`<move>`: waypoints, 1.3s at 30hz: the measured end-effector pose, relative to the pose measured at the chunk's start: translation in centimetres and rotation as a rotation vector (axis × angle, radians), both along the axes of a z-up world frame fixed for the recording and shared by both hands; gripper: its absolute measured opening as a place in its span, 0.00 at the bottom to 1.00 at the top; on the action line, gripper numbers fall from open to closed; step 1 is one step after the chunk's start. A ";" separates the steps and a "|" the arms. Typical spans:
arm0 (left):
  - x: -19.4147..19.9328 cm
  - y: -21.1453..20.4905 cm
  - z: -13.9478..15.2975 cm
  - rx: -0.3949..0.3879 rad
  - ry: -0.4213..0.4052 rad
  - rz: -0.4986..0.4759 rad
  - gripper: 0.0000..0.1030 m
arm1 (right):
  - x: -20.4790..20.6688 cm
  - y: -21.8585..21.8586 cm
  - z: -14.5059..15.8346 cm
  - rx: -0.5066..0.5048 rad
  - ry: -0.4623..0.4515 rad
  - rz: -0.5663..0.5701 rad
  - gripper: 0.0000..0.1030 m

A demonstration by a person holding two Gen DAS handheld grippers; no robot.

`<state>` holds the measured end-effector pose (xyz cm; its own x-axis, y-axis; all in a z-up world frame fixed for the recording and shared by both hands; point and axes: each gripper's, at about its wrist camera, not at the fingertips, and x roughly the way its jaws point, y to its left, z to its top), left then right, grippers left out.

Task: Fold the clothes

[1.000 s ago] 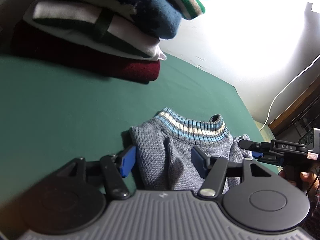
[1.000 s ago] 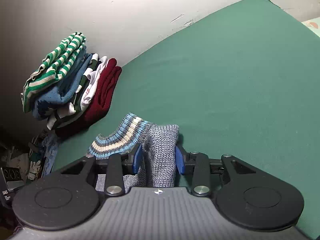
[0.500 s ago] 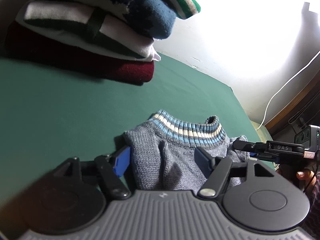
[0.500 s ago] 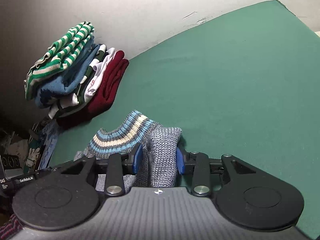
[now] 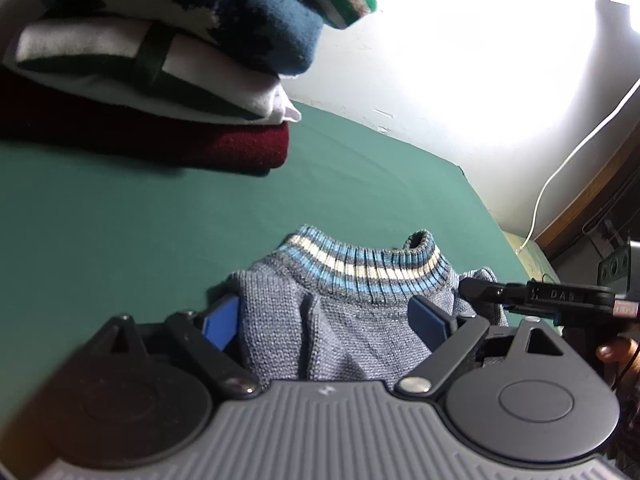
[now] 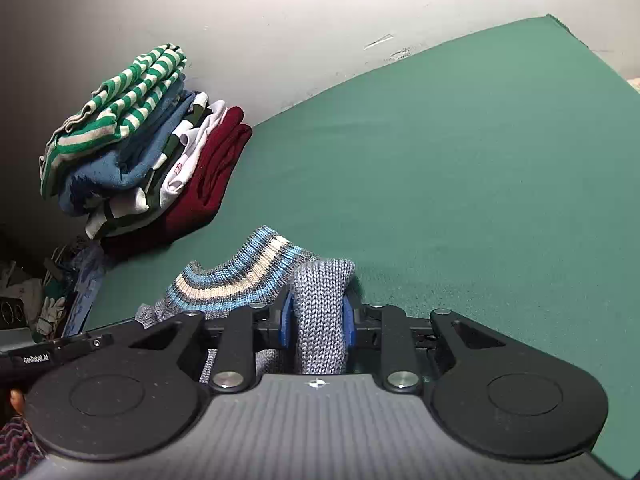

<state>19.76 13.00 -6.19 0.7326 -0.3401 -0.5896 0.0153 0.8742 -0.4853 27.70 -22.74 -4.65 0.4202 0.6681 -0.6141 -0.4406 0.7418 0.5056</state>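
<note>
Sweater (image 5: 352,320) on green tabletop (image 5: 160,216), pale wall (image 6: 280,40)

- I see the grey sweater (image 5: 352,320): coarse knit wool-like cloth, ribbed striped collar.
- Table cover (image 6: 460,168): matt green cloth, smooth, fine weave.
- Stack of folded clothes (image 6: 136,160): soft knits, fuzzy.
- Right gripper (image 6: 318,320): matt black plastic arms, blue pads, shiny metal screws, ribbed grey body.
- Wall (image 6: 280,20): matt paint, scuffed.
</note>
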 end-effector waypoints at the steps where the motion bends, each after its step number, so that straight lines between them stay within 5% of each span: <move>1: 0.0 0.3 -0.1 -0.020 0.002 0.009 0.82 | -0.1 0.1 0.0 -0.003 -0.007 0.000 0.24; 11: 0.2 1.7 -0.4 -0.074 0.008 0.052 0.70 | -0.4 0.6 0.1 -0.042 -0.046 -0.003 0.19; 15: -0.1 2.0 -0.5 -0.062 0.003 0.068 0.56 | -0.5 0.5 0.0 -0.038 -0.059 -0.010 0.17; 39: -0.5 2.3 -0.6 -0.036 0.000 0.090 0.39 | -1.1 0.8 -0.1 -0.048 -0.085 -0.028 0.14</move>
